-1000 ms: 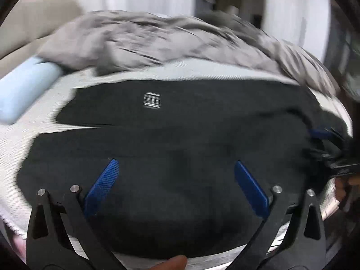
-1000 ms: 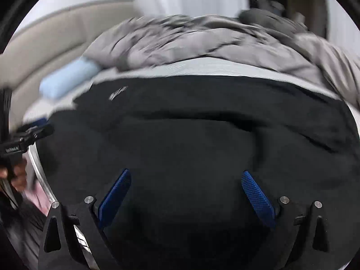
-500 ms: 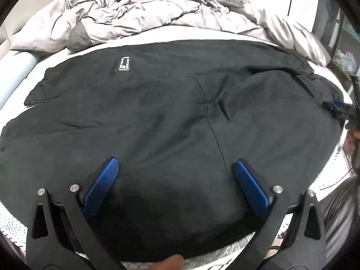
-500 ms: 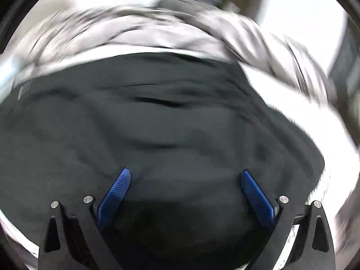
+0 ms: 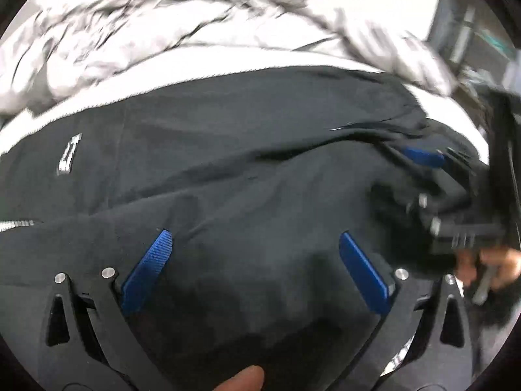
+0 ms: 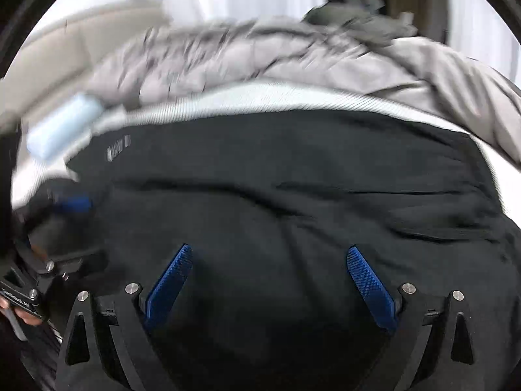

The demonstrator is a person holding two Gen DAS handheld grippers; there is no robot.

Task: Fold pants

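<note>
Black pants [image 5: 247, 169] lie spread across a white bed, with a small white label [image 5: 69, 159] at the left. They fill the right wrist view [image 6: 293, 195] too, label [image 6: 118, 147] at upper left. My left gripper [image 5: 255, 241] is open over the near edge of the pants, blue pads wide apart. My right gripper [image 6: 270, 254] is open too, low over the cloth. The right gripper shows at the right of the left wrist view [image 5: 423, 158], amid bunched fabric. The left gripper shows at the left of the right wrist view [image 6: 75, 203].
A crumpled grey duvet [image 5: 162, 29] lies behind the pants, also in the right wrist view [image 6: 293, 55]. A light blue bolster [image 6: 62, 123] lies at the far left by a beige headboard [image 6: 58, 55]. White mattress [image 6: 260, 97] shows around the pants.
Both cameras have swung and the views are blurred. The two grippers have come nearer to each other over the pants. Both stay open.
</note>
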